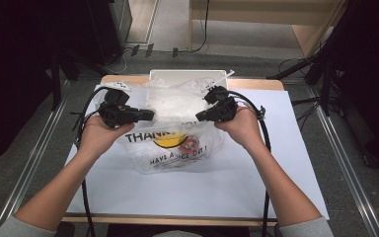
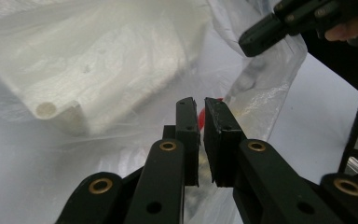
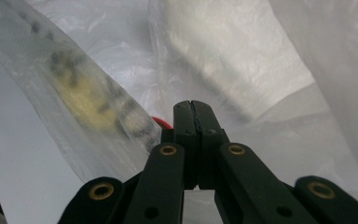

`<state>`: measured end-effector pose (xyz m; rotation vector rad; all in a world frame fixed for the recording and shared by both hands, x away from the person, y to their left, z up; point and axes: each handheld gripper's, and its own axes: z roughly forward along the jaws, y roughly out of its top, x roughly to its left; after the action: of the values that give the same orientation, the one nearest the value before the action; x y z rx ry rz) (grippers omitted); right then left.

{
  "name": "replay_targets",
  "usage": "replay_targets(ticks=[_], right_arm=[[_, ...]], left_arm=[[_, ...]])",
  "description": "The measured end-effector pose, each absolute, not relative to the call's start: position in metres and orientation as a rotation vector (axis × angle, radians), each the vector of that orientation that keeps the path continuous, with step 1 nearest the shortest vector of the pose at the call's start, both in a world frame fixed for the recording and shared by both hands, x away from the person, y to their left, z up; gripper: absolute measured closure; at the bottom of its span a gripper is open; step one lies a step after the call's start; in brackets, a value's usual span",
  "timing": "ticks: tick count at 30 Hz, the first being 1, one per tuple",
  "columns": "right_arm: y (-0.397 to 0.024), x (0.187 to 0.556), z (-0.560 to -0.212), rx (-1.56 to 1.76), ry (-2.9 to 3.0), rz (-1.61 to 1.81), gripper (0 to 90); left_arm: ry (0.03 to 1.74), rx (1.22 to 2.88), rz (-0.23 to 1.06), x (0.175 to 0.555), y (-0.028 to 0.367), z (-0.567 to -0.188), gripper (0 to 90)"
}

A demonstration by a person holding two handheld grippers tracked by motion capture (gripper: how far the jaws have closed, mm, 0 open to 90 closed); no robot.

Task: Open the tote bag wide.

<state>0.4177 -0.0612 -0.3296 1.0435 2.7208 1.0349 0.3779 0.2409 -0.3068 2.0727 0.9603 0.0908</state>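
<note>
Your high view is evenly lit from above and sharp at the white counter (image 1: 276,173), dark at both upper corners. In your gripper views, the plastic bag (image 3: 242,56) beyond each gripper glares soft and blurred.

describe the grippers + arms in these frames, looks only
Both the left gripper and right gripper are black, each with two flat-padded jaws on link arms with brass-coloured pivot rings. A black cable trails from each. Forearms are bare; grey sleeves show at the elbows.

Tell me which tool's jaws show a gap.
The left tool: a narrow slit shows between its jaws, while on the right tool the jaws meet flush.
</note>
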Motion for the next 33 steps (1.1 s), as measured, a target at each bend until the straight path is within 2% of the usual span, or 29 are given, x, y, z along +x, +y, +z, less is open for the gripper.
replay_targets(ticks=[6,17,33], right_arm=[[-0.066,0.414,-0.346,1.070,2.725,1.031,90.0],[-0.080,0.405,-0.366,1.123,2.720,1.009,90.0],[-0.103,0.384,-0.399,1.216,2.708,1.033,90.0]], left_arm=[[0.988,2.090,0.090,0.384,0.243,-0.314,85.2],[1.035,2.088,0.020,0.388,0.238,-0.352,85.7],[1.008,2.093,-0.036,0.383,0.228,-0.386,85.9]])
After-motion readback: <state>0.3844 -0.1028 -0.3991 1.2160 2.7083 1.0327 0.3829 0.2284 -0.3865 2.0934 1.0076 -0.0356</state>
